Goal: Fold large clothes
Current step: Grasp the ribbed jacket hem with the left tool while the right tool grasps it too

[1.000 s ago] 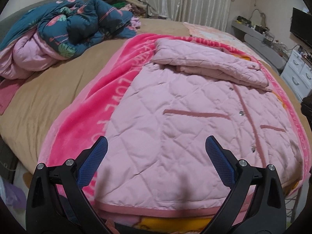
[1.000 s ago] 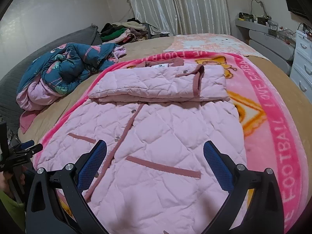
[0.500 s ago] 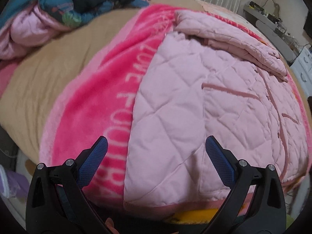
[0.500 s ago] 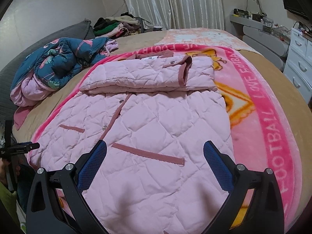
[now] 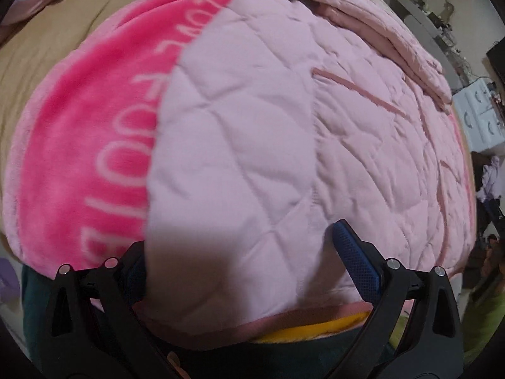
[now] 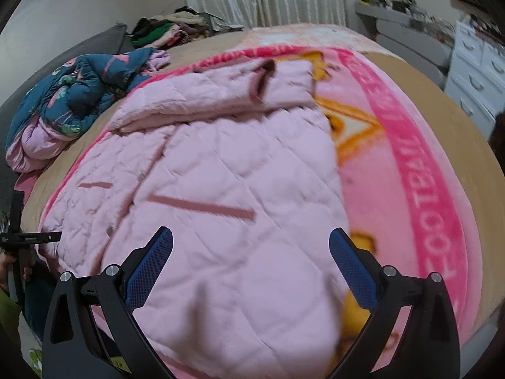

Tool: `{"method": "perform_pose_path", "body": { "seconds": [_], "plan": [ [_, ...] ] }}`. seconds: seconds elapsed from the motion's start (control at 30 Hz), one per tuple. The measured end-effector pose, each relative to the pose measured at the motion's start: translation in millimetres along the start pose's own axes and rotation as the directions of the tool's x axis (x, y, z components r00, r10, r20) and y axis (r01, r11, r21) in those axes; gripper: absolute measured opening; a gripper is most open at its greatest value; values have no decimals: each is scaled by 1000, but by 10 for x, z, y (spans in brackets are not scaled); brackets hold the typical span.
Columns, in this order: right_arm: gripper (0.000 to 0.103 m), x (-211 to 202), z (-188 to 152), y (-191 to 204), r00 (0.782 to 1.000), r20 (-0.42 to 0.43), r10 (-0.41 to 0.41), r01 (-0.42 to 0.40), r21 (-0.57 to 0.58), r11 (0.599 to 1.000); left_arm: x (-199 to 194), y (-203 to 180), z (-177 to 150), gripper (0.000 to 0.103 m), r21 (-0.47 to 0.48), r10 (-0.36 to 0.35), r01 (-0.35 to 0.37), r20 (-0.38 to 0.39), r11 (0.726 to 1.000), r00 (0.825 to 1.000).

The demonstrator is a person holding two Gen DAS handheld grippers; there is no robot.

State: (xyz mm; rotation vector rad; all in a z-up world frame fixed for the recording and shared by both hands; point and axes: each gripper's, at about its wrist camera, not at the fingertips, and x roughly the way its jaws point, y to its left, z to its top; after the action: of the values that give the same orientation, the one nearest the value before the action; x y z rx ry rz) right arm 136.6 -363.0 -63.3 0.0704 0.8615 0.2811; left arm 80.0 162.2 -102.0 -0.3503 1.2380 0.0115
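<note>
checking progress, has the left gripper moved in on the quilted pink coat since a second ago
Yes. The left gripper has come forward and down onto the quilted pink coat's near hem corner, beside the bright pink fleece blanket, jaws open.

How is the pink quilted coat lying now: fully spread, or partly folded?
Partly folded. The pink quilted coat has its top part with the sleeves doubled over into a thick band at the far end, while the lower body lies spread flat.

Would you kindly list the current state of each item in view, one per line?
Pink quilted jacket: spread flat on the blanket, top part folded down, hem unfolded.
Left gripper: open, jaws straddling the jacket's hem corner, one finger hidden under it.
Right gripper: open, above the jacket's hem.
Pink blanket: spread over the bed.
Blue floral duvet: bunched in a heap.
White drawers: closed.
</note>
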Motion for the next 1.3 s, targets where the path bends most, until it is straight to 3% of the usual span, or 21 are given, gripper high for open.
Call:
{"method": "perform_pose_path", "body": {
  "seconds": [0.1,0.33,0.5,0.67,0.73,0.8,0.9,0.97,1.07,1.17,1.23,1.3],
  "plan": [
    [99,8,-113,-146,999,-39,-19,20,23,1000,17,-162,12,91,35,32,-33,36,999,999],
    [99,108,-437,-459,984,-176,1,15,87,996,-58,-200,-21,71,74,-5,0,74,997,997],
    [99,148,-673,-555,964,-235,121,-81,176,981,-79,-190,-18,64,74,-23,17,80,997,997],
    [99,184,-864,-432,933,-277,231,-181,196,964,-88,-147,-23,63,55,-44,40,78,998,996],
    [97,191,-943,-346,929,-275,248,-201,186,962,-103,-138,-44,63,53,-38,34,78,998,996],
    [92,174,-942,-300,930,-259,263,-218,190,957,-115,-132,-64,63,43,-15,12,81,999,997],
    [76,164,-912,-317,925,-238,295,-248,209,946,-133,-97,-95,67,25,6,-8,77,1000,997],
    [53,147,-877,-380,914,-215,345,-289,252,924,-146,-69,-114,67,17,8,-9,72,1000,997],
    [32,98,-799,-447,892,-158,424,-365,301,881,-155,-33,-128,67,7,-9,8,66,1000,998],
    [28,-29,-613,-365,893,-93,441,-408,247,879,-149,16,-129,61,-18,-33,34,64,999,997],
    [27,-136,-467,-308,893,-37,449,-434,199,879,-173,-4,-136,45,-12,-30,32,80,999,996],
    [27,-185,-358,-267,895,-7,446,-439,164,883,-206,-61,-154,36,9,-6,5,100,1000,995]
  ]
}}
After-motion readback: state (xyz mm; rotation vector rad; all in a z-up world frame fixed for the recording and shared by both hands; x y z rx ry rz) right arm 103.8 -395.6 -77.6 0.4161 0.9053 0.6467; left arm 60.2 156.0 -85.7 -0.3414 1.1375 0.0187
